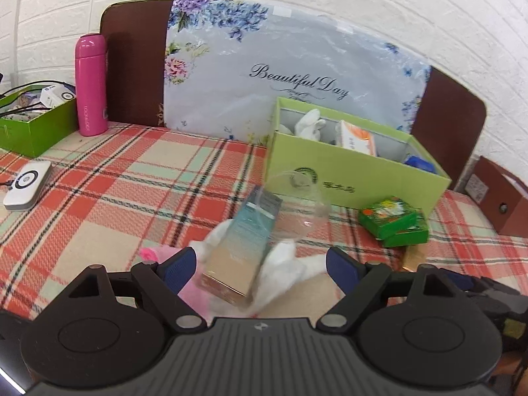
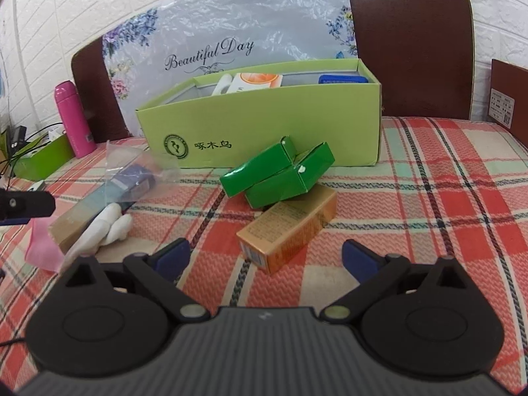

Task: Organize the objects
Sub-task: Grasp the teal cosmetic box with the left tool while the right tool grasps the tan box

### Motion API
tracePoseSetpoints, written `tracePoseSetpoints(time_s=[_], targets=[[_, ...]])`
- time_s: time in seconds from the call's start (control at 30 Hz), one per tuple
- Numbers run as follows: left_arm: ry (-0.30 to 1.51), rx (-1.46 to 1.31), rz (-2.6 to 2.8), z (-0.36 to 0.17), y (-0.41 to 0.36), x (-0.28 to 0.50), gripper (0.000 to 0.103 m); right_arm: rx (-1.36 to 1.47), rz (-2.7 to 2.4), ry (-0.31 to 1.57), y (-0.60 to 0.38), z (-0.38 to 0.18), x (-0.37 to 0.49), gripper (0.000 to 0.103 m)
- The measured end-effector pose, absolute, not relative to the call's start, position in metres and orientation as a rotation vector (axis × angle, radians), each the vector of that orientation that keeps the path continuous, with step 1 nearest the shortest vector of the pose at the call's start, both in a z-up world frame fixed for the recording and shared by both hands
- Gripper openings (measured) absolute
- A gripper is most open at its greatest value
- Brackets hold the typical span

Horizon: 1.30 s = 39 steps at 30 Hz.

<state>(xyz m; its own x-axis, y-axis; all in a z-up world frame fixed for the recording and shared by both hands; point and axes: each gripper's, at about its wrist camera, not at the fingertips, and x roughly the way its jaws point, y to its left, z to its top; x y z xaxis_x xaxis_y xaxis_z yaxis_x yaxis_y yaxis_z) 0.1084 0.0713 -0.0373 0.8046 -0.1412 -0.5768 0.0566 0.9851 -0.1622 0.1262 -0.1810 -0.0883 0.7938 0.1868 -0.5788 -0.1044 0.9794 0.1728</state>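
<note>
My left gripper [image 1: 260,257] is open, its blue pads either side of a long teal-and-tan box [image 1: 241,247] that lies on a white glove [image 1: 283,277], touching neither. A clear plastic bag [image 1: 303,194] rests on the box's far end. My right gripper [image 2: 265,249] is open around the near end of a gold-orange box [image 2: 290,227], pads apart from it. Two small green boxes [image 2: 280,171] are stacked on that box's far end. Behind them stands an open light-green storage box [image 2: 264,138] holding a white glove, an orange-and-white packet and a blue item.
A pink bottle [image 1: 90,82] and a second green box [image 1: 36,125] with cables stand at the far left, a white device [image 1: 28,184] in front of them. A brown box [image 2: 508,95] sits at the right edge. A chair with a floral bag backs the plaid-covered table [image 2: 429,198].
</note>
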Motion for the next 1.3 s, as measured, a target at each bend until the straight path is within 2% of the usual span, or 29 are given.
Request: tracePoseSetpoints(time_s=[0.1, 0.33, 0.4, 0.53, 0.77, 1.07, 1.3], targets=[[0.654, -0.124, -0.101, -0.044, 0.076, 0.125, 0.076, 0.120, 0.146, 0.635, -0.176, -0.089, 0.134, 0.088], [0.696, -0.077, -0.113, -0.056, 0.068, 0.150, 0.074, 0.104, 0.102, 0.641, -0.176, -0.097, 0.143, 0.069], [0.720, -0.074, -0.118, -0.061, 0.067, 0.156, 0.063, 0.092, 0.093, 0.638, -0.177, -0.097, 0.143, 0.061], [0.751, -0.078, -0.114, -0.067, 0.069, 0.164, 0.050, 0.083, 0.102, 0.637, -0.181, -0.096, 0.139, 0.052], [0.755, -0.120, -0.142, -0.057, 0.076, 0.161, 0.046, 0.035, 0.120, 0.645, -0.186, -0.092, 0.121, 0.038], [0.732, -0.155, -0.265, -0.034, 0.070, 0.109, 0.043, -0.032, 0.145, 0.655, -0.201, -0.088, 0.083, 0.033], [0.796, -0.143, -0.392, -0.050, 0.035, 0.063, 0.042, -0.075, 0.181, 0.688, -0.218, -0.086, 0.038, 0.033]])
